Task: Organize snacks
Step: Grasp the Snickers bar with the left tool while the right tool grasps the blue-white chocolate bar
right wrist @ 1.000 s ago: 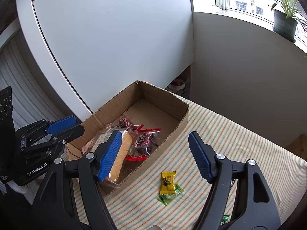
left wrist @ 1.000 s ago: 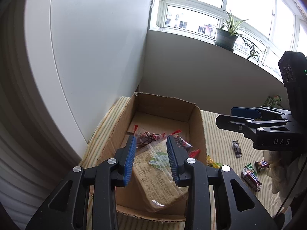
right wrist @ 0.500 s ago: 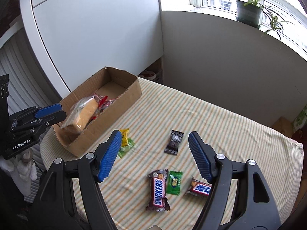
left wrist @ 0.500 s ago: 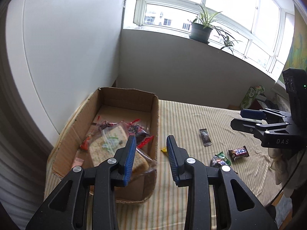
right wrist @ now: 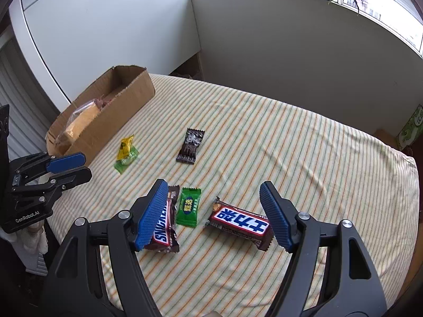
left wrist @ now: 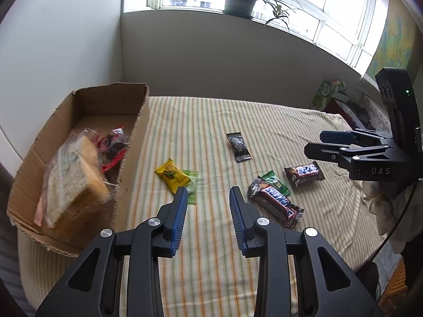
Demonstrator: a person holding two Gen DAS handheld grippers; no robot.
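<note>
Striped tablecloth (right wrist: 304,142) carries cardboard box (right wrist: 119,111) and loose snacks (right wrist: 190,145).

Both fisheye wrist views tilt down over the striped surface (left wrist: 201,132) from close above. The left one sits nearer the cardboard box (left wrist: 127,142), the right one nearer the Snickers bars (right wrist: 239,222); both share the scattered snacks and the box (right wrist: 121,111).

cardboard box (left wrist: 137,121): 1 | Snickers bars (right wrist: 239,222): 2 | small wrapped candies (right wrist: 191,145): 4 | potted plant (left wrist: 240,0): 1

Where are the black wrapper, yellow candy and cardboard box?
black wrapper (right wrist: 191,145), right wrist view, middle of pack.
yellow candy (right wrist: 124,148), right wrist view, printed face.
cardboard box (left wrist: 136,129), left wrist view, right wall.
</note>
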